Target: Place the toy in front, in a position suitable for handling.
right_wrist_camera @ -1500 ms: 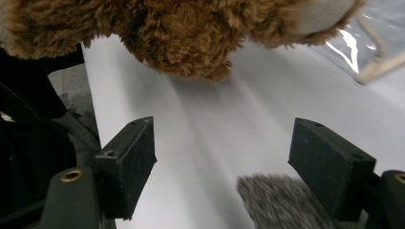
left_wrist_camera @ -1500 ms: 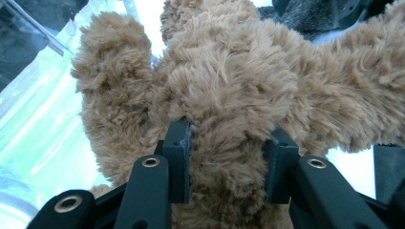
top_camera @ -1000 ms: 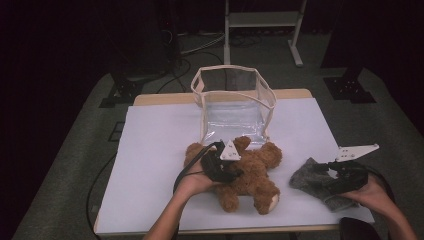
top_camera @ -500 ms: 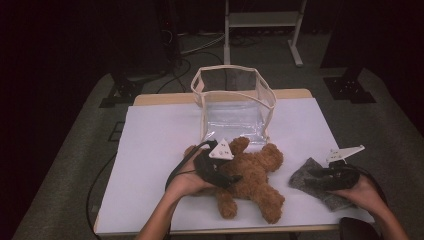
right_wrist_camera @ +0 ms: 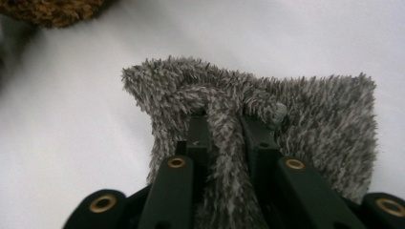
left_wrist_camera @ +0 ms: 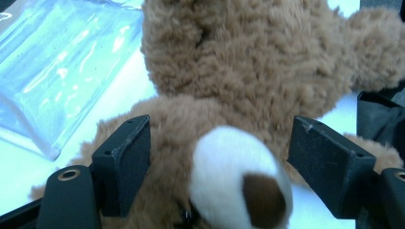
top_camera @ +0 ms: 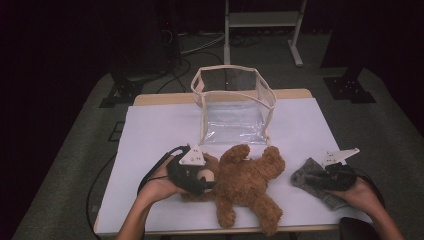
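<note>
Item 1, right gripper (right_wrist_camera: 224, 119): jaws have just been closing, now pinched on a raised fold of the grey fuzzy cloth (right_wrist_camera: 305, 109); rest of cloth lies flat on the worktop (top_camera: 150, 145), near its right front corner, well apart from the bag.

Item 2, left gripper (left_wrist_camera: 219, 143): jaws have just been opening, now wide, either side of the teddy bear (left_wrist_camera: 248, 71)'s head w/ muzzle between them; left pad touches fur, right pad stands clear, no squeeze.

Item 3, teddy bear: lies on its back at front centre, head at the left gripper, legs toward the cloth.

Item 4, clear bag (top_camera: 235, 107): upright, mouth open, just behind the bear.

Handling note (est.): lift cloth slowly, keep the fold deep in the jaws so pile doesn't slip; left gripper should back off the head w/o dragging it.
</note>
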`<state>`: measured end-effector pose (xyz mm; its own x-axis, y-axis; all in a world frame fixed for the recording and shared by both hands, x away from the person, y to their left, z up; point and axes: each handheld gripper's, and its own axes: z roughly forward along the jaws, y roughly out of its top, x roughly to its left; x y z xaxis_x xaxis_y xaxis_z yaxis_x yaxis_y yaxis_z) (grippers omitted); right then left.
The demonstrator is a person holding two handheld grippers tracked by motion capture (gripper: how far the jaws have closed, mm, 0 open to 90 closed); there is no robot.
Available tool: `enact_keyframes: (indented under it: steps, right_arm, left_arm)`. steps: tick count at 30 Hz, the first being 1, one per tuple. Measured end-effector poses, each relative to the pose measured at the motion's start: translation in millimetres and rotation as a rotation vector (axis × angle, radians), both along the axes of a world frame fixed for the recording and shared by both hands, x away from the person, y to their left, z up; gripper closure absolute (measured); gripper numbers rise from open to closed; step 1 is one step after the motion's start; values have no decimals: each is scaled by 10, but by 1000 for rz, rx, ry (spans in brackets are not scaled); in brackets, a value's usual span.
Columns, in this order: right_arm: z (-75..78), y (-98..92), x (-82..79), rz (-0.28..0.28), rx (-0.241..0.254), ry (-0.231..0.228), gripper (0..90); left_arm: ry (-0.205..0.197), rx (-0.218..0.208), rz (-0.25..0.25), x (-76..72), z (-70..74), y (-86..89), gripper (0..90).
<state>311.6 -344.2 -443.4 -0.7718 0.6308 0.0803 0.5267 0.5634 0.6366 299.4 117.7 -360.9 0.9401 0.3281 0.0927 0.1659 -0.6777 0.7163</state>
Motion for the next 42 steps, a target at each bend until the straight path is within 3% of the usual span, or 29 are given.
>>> enact_keyframes:
  steps: [3,6,10,15,16,17,18,22,23,24,29,35,40,42]
  right_arm:
    - [-1,-25,-3,-5,21,3,779]
    - [45,-79,-23,-17,79,4,785]
    - [303,-63,-112,4,170,-41,785]
    - [758,238,-223,129,259,-118,783]
    - [758,238,-223,129,259,-118,783]
    - [913,478,-238,202,275,-137,782]
    - [951,567,-235,230,278,-139,782]
    - [1049,1107,-192,359,257,-135,782]
    - [1049,1107,-192,359,257,-135,782]
    - [1040,1349,-160,405,230,-134,781]
    - [913,1757,-58,462,144,-132,782]
    - [796,1688,55,441,104,-119,786]
    - [780,1637,132,424,83,-123,788]
    - [783,1604,210,410,95,-109,789]
  left_arm:
    - [2,-11,0,-11,-17,28,225]
    - [-20,43,3,4,-62,-18,235]
    - [-23,53,30,65,-100,-53,254]
    - [0,35,55,153,-106,-60,274]
    - [0,35,55,153,-106,-60,276]
    - [3,30,66,180,-109,-72,278]
    - [7,24,72,197,-112,-77,280]
    - [20,21,92,274,-106,-94,292]
    - [20,21,92,274,-106,-94,294]
    - [25,19,99,318,-103,-107,296]
    - [36,12,104,396,-97,-105,298]
    - [49,-23,63,358,-43,-36,285]
    - [33,7,47,314,20,2,285]
    - [41,1,44,312,-1,40,288]
